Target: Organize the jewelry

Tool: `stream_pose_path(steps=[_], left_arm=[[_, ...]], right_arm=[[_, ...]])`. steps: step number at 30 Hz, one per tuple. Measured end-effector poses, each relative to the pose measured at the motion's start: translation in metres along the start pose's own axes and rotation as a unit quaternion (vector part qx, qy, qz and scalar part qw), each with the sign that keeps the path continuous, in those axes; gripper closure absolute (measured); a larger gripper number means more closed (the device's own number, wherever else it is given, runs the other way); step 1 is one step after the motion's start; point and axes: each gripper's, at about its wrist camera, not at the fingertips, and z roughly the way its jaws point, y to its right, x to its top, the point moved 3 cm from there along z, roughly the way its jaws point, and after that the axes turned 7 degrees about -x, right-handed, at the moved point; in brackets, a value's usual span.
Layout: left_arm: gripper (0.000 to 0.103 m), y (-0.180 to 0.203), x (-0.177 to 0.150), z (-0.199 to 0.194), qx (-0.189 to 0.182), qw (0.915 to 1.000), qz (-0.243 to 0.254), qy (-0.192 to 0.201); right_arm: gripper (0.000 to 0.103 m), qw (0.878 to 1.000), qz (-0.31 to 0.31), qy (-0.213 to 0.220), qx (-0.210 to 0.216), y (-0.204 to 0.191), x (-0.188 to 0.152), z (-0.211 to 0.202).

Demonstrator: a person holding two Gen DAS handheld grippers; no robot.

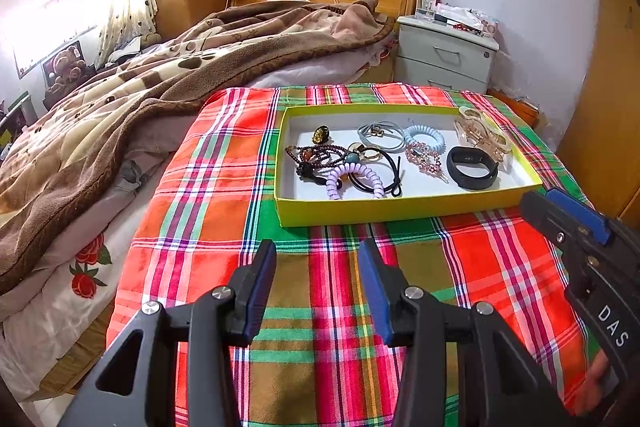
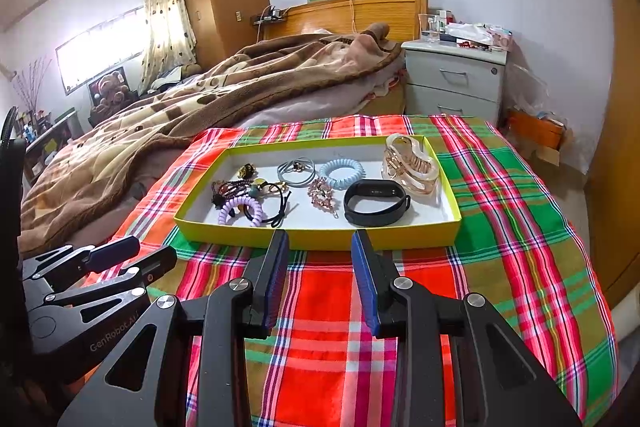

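Note:
A yellow-rimmed shallow box (image 1: 400, 213) (image 2: 320, 237) lies on the plaid cloth. It holds a black wristband (image 1: 473, 167) (image 2: 376, 202), a rose-gold claw clip (image 1: 482, 133) (image 2: 410, 163), a pale blue coil tie (image 1: 425, 138) (image 2: 341, 174), a purple coil tie (image 1: 354, 175) (image 2: 240, 209), a pink bead clip (image 1: 423, 157) (image 2: 322, 195), dark bead bracelets (image 1: 316, 155) (image 2: 228, 189), grey hair ties (image 1: 380, 134) (image 2: 295, 171) and a small ring (image 1: 321, 134) (image 2: 247, 171). My left gripper (image 1: 317, 253) is open and empty, short of the box. My right gripper (image 2: 320, 241) is open and empty at the box's near wall.
The plaid cloth (image 1: 320, 327) (image 2: 500, 267) covers a small table beside a bed with a brown blanket (image 1: 140, 79). A grey nightstand (image 1: 446, 57) stands behind the box. A wooden door (image 2: 620, 187) is at the right. The other gripper shows at each view's edge (image 1: 580, 227) (image 2: 100, 267).

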Motion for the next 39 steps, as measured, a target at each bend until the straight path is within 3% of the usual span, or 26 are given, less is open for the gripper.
stream_pose_path(steps=[39], left_arm=[[0.058, -0.0013, -0.0004, 0.001, 0.005, 1.0, 0.003, -0.006]], right_arm=[[0.07, 1.0, 0.002, 0.002, -0.003, 0.0021, 0.001, -0.0022]])
